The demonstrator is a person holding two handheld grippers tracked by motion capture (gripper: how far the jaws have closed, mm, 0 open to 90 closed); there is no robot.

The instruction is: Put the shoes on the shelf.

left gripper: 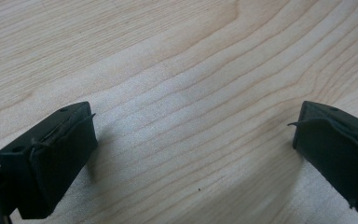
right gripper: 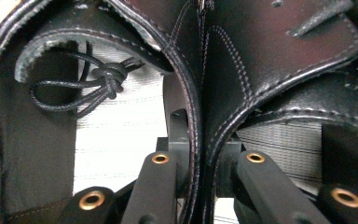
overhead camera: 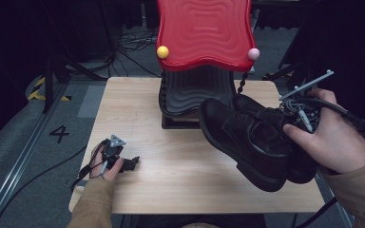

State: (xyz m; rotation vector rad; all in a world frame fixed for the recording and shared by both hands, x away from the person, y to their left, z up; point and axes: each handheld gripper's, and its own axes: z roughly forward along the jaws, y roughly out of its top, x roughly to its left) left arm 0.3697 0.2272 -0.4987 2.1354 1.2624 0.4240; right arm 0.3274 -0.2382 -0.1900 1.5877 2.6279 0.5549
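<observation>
Right gripper, at the right of the high view, is clamped on the touching inner walls of both black shoes, one jaw inside each, pair held off the table in centre-right of frame, toes pointing toward the red rack. Left gripper rests lower left on the table, jaws wide, nothing between. Judged: keep the pinch firm and the soles level so neither shoe slips; the loose lace could snag.

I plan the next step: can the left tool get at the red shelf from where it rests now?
Probably yes. The left tool lies open on the table, and the bare wood between it and the red shelf looks free. The black shoes, held by the right tool, hang off to the side.
</observation>
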